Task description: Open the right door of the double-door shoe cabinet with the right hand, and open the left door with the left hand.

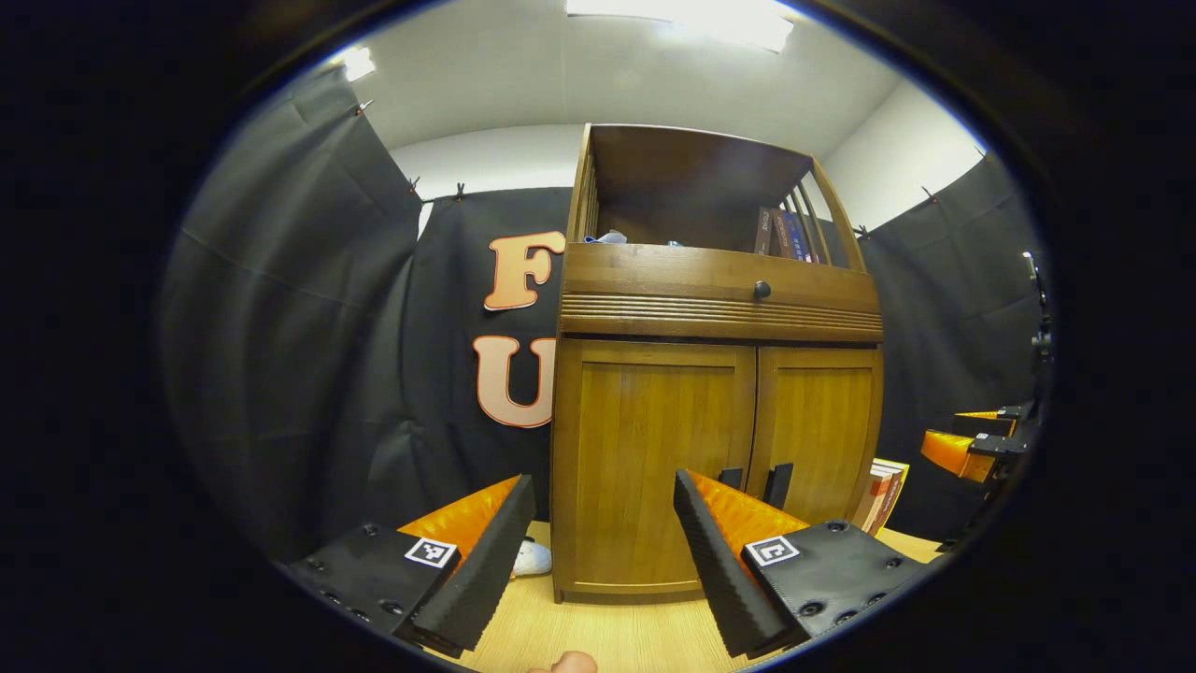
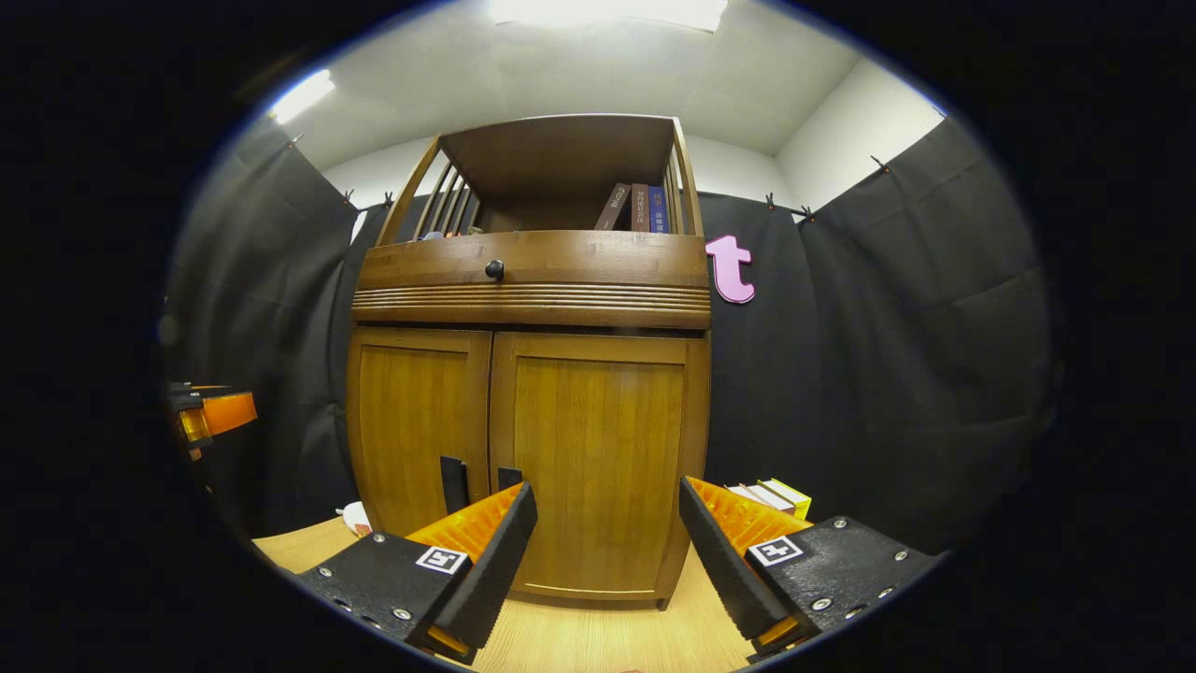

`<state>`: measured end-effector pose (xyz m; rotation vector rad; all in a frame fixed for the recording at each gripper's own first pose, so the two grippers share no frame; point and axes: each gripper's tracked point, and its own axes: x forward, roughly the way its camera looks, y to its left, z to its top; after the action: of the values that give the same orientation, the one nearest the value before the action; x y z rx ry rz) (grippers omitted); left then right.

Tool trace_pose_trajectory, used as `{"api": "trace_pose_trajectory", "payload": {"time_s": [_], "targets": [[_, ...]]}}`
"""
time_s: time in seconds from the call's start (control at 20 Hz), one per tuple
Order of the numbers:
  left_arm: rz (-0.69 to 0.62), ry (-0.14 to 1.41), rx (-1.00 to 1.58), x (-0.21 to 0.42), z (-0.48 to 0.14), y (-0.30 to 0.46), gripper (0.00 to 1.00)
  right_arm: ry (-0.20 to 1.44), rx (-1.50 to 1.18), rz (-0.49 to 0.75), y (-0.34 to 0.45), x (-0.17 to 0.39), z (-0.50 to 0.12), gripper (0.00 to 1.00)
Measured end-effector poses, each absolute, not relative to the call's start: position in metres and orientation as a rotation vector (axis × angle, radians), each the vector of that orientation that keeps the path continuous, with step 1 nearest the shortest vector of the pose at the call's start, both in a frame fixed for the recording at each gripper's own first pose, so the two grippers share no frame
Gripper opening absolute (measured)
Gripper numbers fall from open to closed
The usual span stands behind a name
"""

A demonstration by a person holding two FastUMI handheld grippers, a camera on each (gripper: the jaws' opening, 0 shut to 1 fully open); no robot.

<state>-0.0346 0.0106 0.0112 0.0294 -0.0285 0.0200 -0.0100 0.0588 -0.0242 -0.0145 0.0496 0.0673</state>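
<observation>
Nothing of the task is done yet, by the look of it: both doors of the shoe cabinet [image 2: 528, 411] sit flush and closed, so both the right-hand pull and the left-hand pull are left. The cabinet is warm brown wood and stands on a pale wooden floor [image 2: 598, 640], straight ahead at 12 o'clock in both gripper views. Its right door [image 2: 598, 467] and left door [image 2: 416, 430] are framed panels meeting at a centre seam, where two dark upright handles [image 2: 481, 481] sit side by side low down. Above the doors runs a ribbed band and a drawer front with a round dark knob [image 2: 494, 269], and over that an open shelf holding a few books [image 2: 635, 207]. The right gripper [image 2: 605, 533] is held short of the right door, jaws spread and empty; the left gripper [image 1: 605, 528] likewise faces the left door [image 1: 654, 458], released, holding nothing. More books [image 2: 771, 494] lie at about 4 o'clock beside the cabinet's base.
</observation>
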Motion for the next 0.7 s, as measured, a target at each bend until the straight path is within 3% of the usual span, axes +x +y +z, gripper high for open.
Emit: {"api": "trace_pose_trajectory", "payload": {"time_s": [0.35, 0.4, 0.7], "targets": [[0.016, -0.022, 0.039, -0.037, 0.009, 0.016, 0.99, 0.077, 0.035, 0.045, 0.071, 0.008, -0.054, 0.94], [0.016, -0.023, 0.041, -0.037, 0.009, 0.016, 0.94, 0.086, 0.048, 0.042, 0.074, 0.014, -0.061, 0.94], [-0.005, -0.018, 0.036, -0.037, 0.004, 0.017, 0.99, 0.115, 0.054, 0.03, 0.1, 0.051, -0.099, 0.94]]}}
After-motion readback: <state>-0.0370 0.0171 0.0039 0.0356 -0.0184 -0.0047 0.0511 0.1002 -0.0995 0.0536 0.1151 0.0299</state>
